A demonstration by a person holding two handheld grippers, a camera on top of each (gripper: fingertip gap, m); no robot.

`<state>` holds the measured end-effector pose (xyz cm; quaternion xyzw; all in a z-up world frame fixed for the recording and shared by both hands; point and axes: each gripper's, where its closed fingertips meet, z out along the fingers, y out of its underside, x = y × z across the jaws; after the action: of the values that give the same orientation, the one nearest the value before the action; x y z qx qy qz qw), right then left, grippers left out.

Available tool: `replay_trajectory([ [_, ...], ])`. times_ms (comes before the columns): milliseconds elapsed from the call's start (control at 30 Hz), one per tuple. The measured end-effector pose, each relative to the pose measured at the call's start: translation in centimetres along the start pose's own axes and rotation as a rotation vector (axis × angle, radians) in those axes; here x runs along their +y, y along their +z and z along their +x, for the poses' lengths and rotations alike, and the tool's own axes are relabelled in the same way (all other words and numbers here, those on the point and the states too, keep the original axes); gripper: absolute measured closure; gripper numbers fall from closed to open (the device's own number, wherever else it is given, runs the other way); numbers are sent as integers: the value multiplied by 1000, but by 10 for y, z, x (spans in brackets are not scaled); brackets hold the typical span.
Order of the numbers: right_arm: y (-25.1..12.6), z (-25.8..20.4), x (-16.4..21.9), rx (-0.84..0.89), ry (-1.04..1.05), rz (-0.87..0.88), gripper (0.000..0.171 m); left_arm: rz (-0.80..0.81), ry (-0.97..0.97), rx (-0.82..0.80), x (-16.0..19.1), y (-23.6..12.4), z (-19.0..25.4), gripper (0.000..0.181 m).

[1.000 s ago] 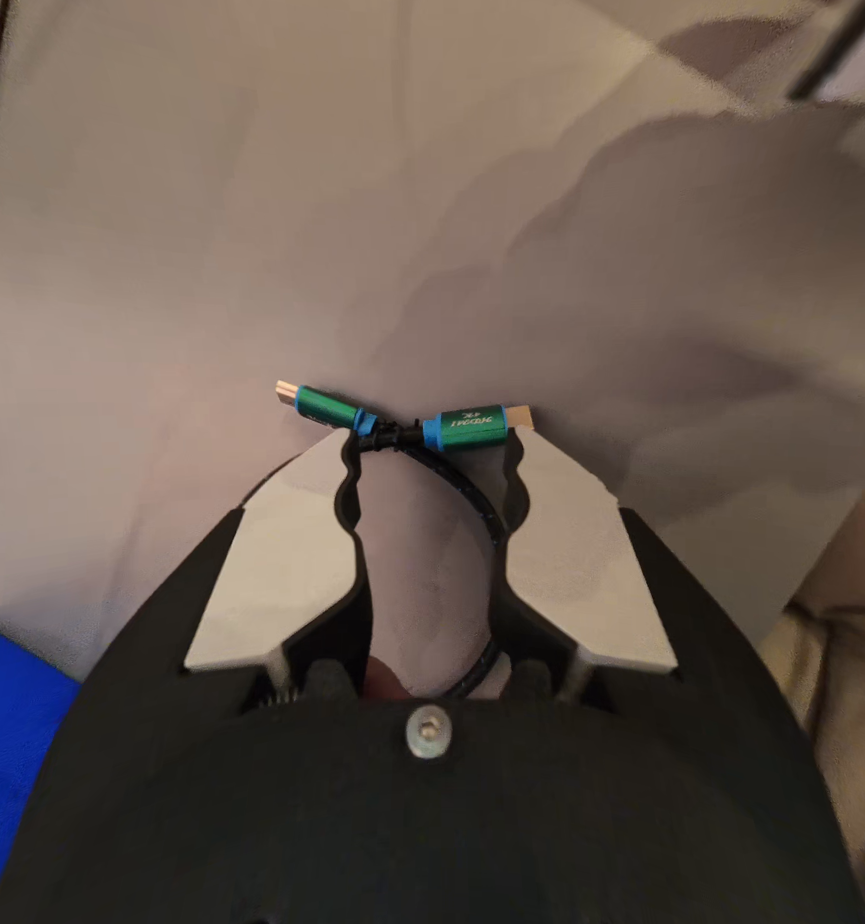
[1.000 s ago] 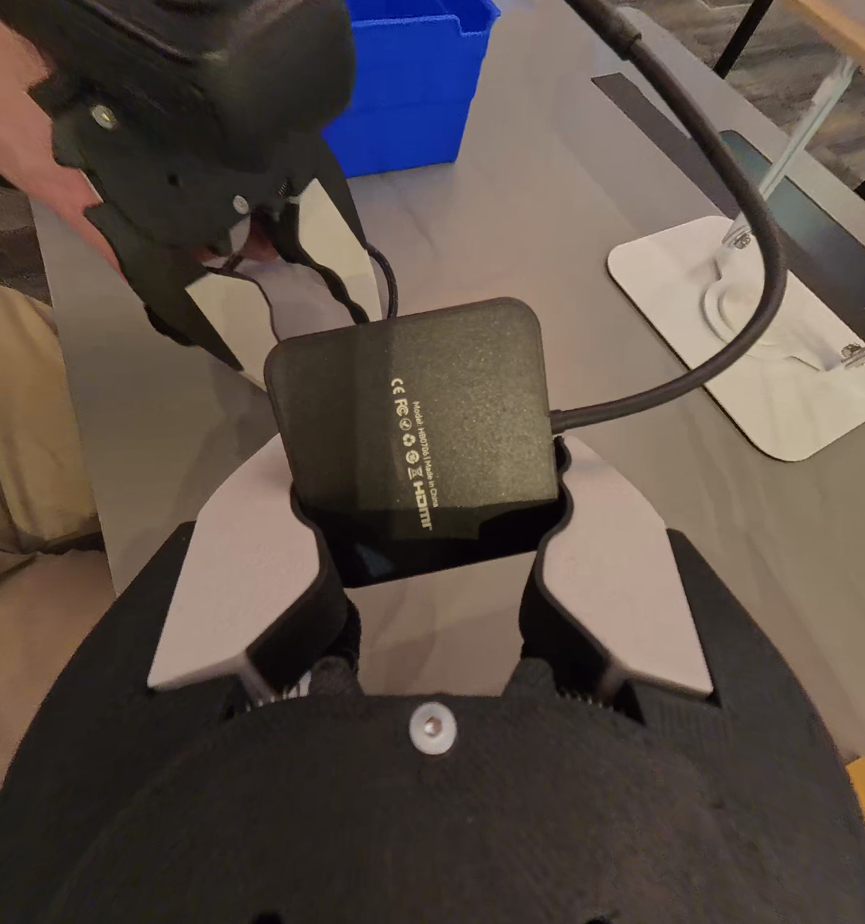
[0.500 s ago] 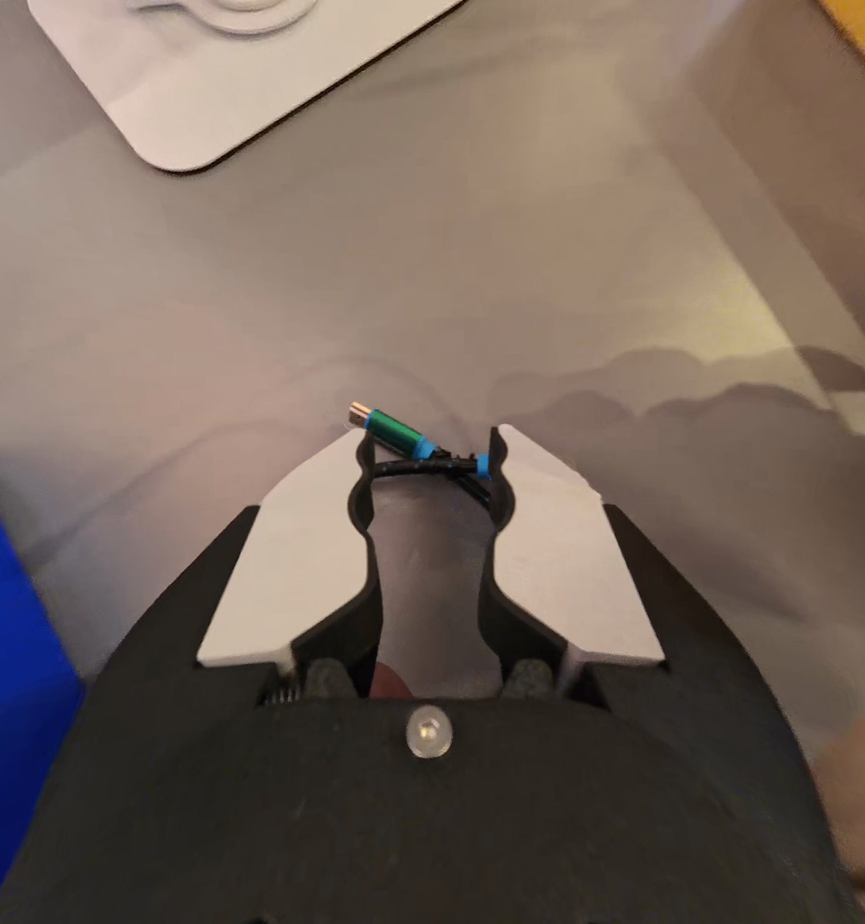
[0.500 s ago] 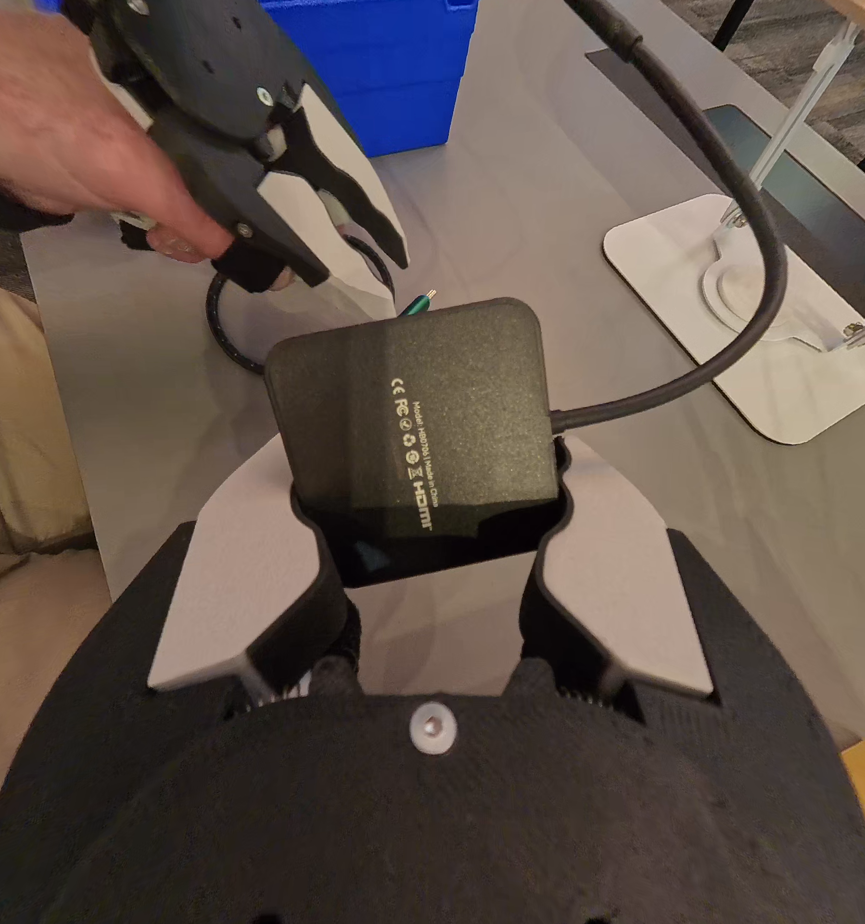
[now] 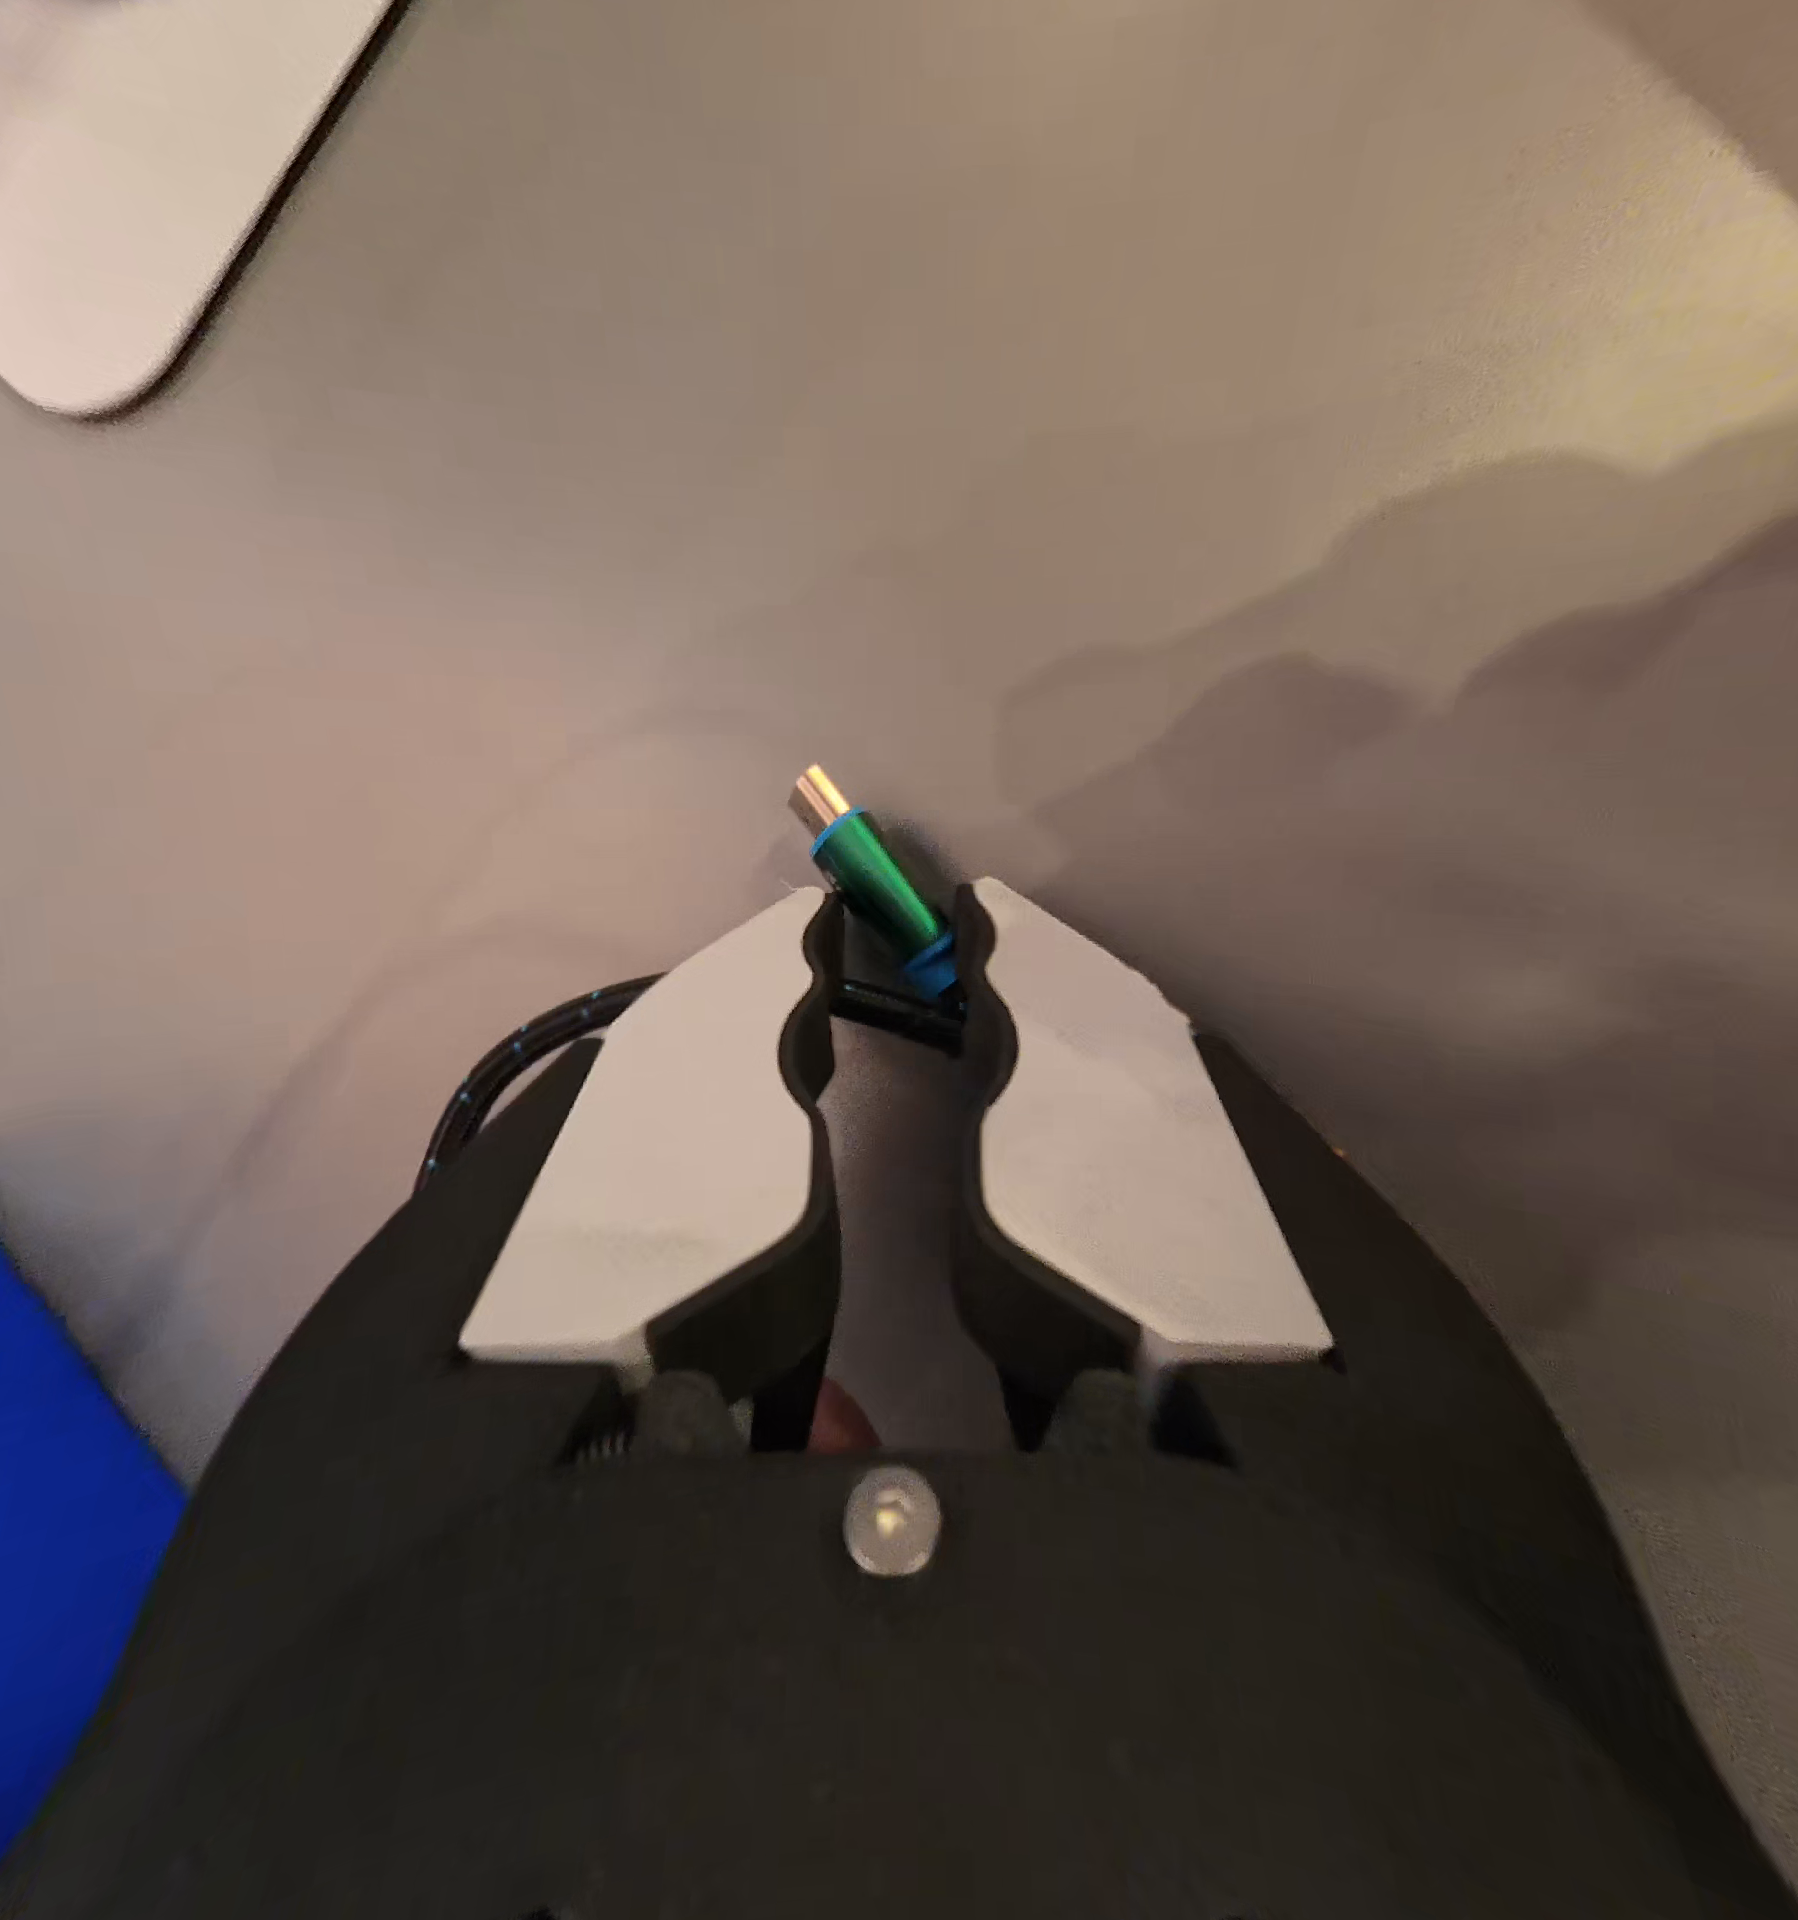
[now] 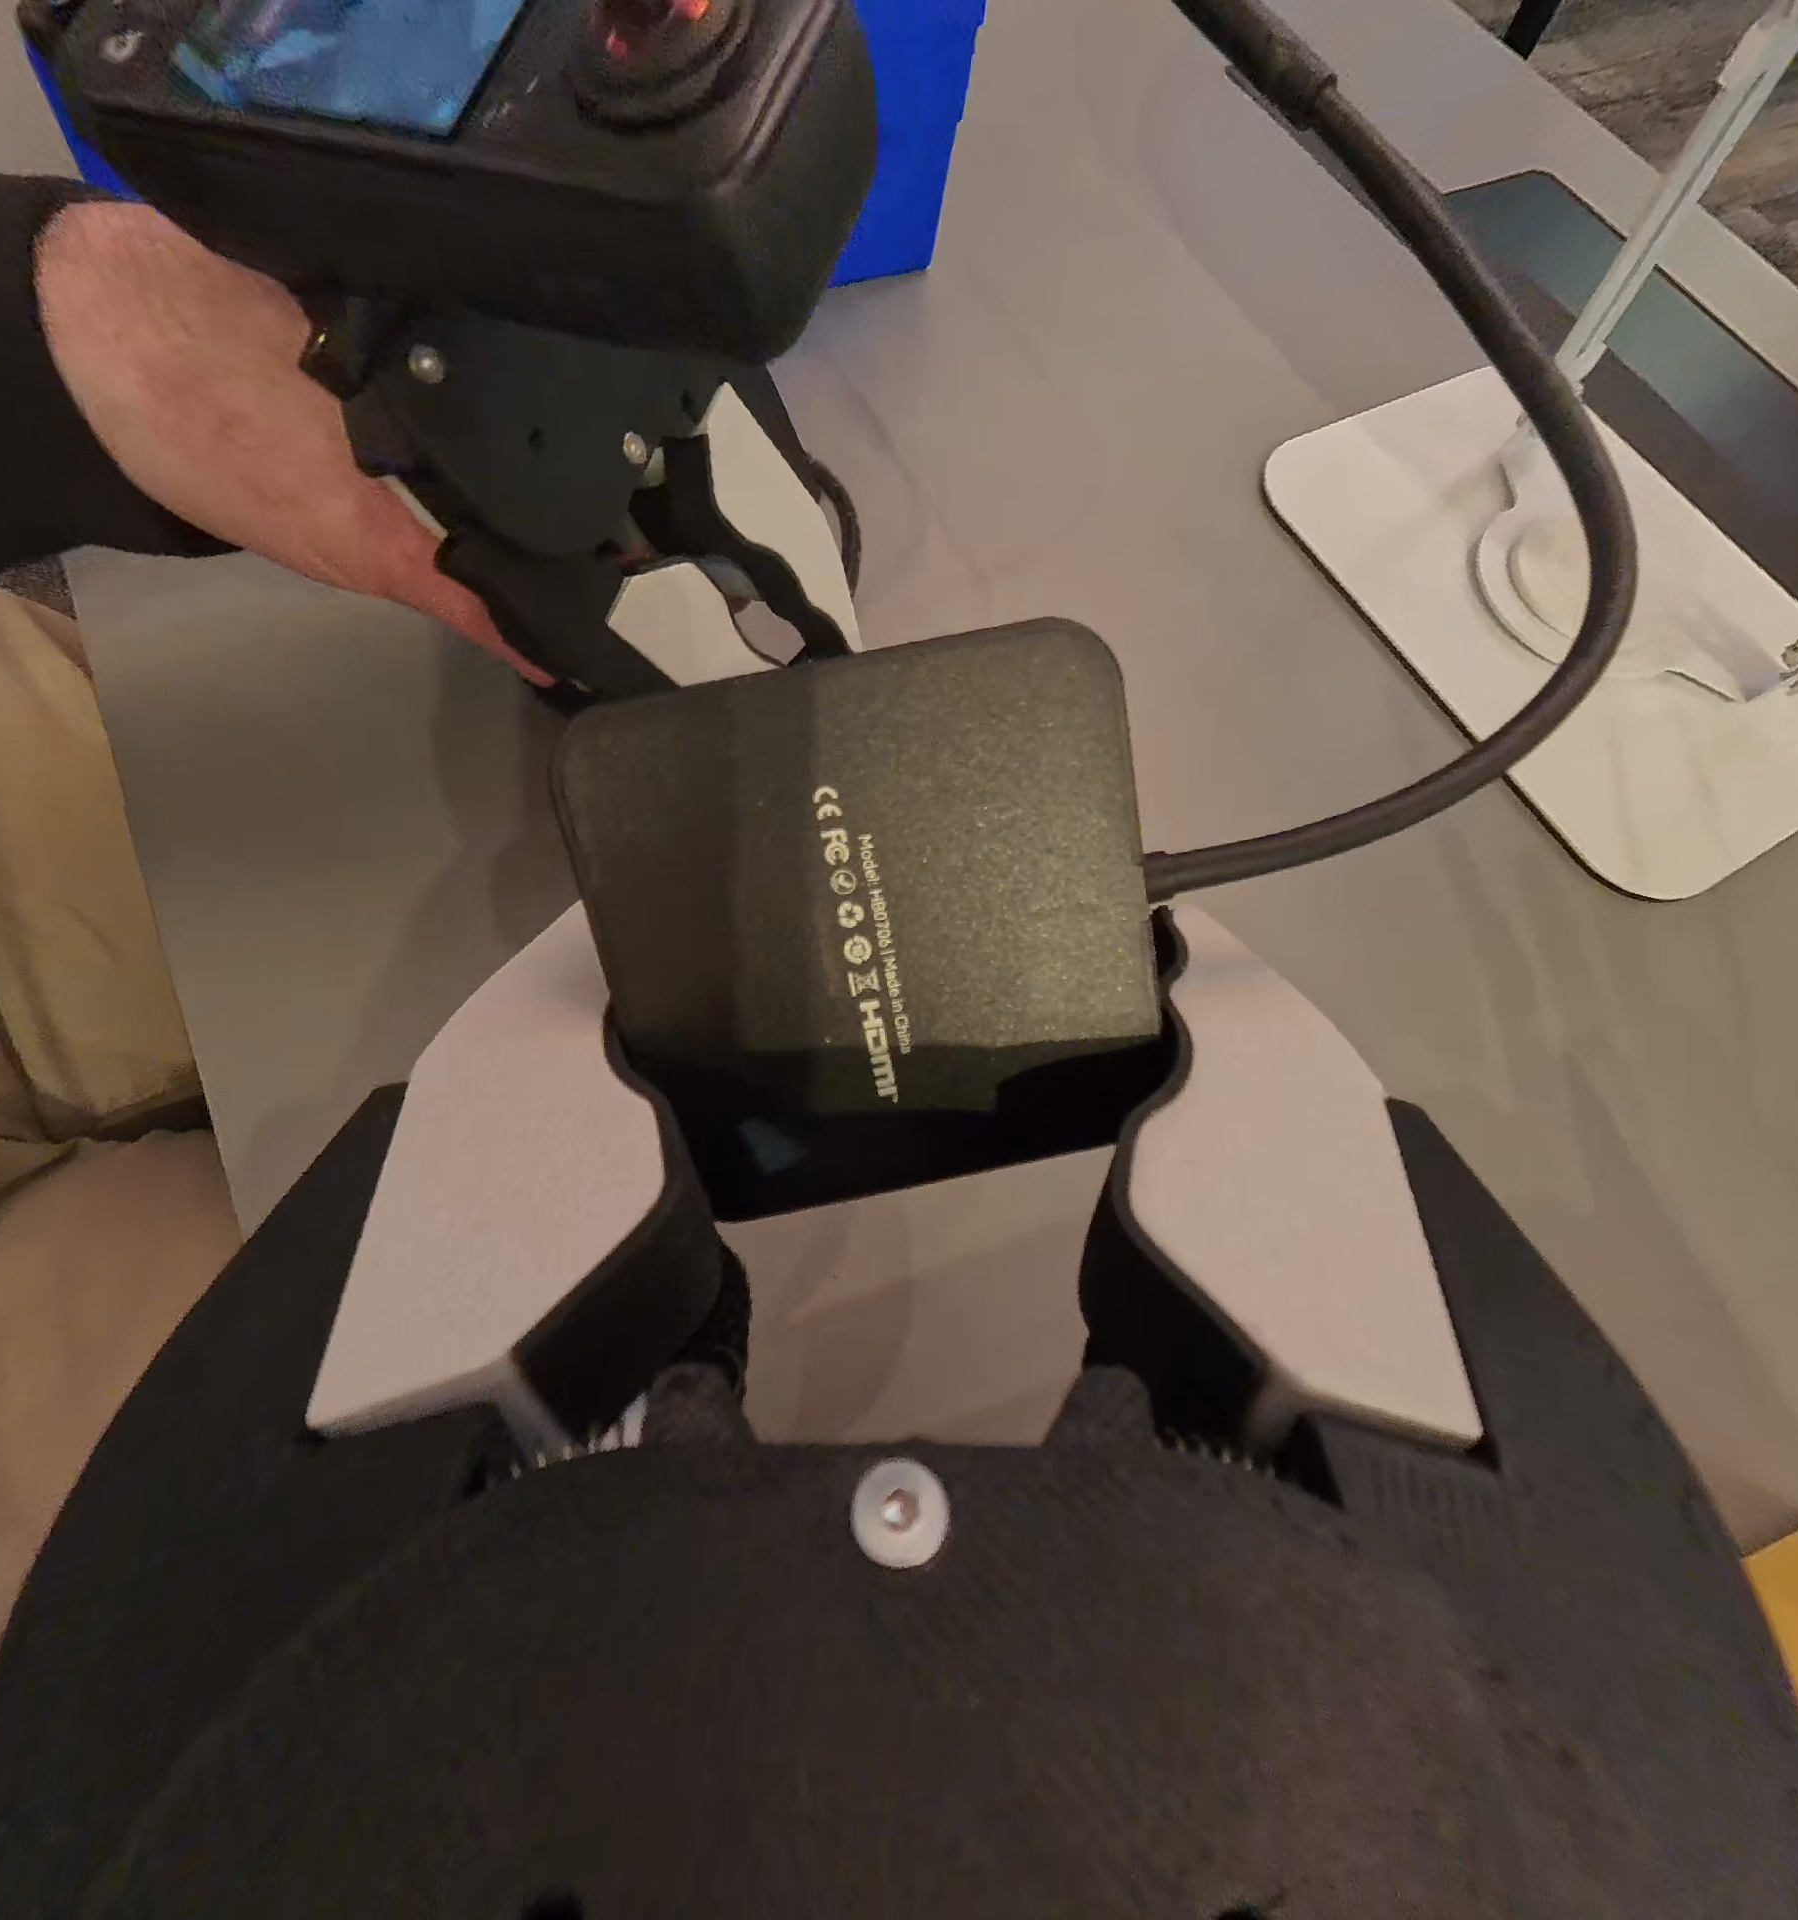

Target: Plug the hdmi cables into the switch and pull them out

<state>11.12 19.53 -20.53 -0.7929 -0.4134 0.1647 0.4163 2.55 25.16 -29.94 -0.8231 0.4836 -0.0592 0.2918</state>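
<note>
My left gripper (image 5: pixel 895 914) is shut on a green HDMI plug (image 5: pixel 869 868) with a blue collar. The plug's metal tip points forward and left, above the grey table. Its braided black cable (image 5: pixel 521 1060) loops out to the left of the fingers. My right gripper (image 6: pixel 890 935) is shut on the black HDMI switch (image 6: pixel 874 831) and holds it flat, its labelled side up. In the right wrist view the left gripper (image 6: pixel 713 644), held by a hand (image 6: pixel 199 416), is just behind the switch's far edge. The switch hides its fingertips and the plug.
The switch's thick black cable (image 6: pixel 1560 499) arcs up on the right. A white stand base (image 6: pixel 1601 675) lies to the right on the grey table (image 6: pixel 1134 364); it shows in the left wrist view (image 5: pixel 95 208) too. A blue bin (image 6: pixel 905 156) is at the back. Spacing between my two grippers at the tips: around 15 cm.
The left gripper's fingers have closed further on the green plug, which now points more forward. The left gripper has moved up close behind the switch. The right gripper has stayed still.
</note>
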Motion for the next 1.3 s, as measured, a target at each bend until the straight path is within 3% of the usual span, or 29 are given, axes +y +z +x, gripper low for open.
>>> replay_trajectory([
  [133,2,-4,3,-25,-5,-12,82,-5,275,-132,2,-9,-2,164],
  [300,6,-12,6,-79,7,-22,82,129,594,-382,-24,-47,-18,170],
  [567,13,-21,11,-115,-16,-59,82,230,953,-628,-44,-94,-3,170],
  [967,38,-40,40,-155,3,-290,82,241,1023,-781,-44,-92,22,170],
  [1300,45,-46,53,-204,104,-351,83,240,1065,-814,-43,-84,35,170],
])
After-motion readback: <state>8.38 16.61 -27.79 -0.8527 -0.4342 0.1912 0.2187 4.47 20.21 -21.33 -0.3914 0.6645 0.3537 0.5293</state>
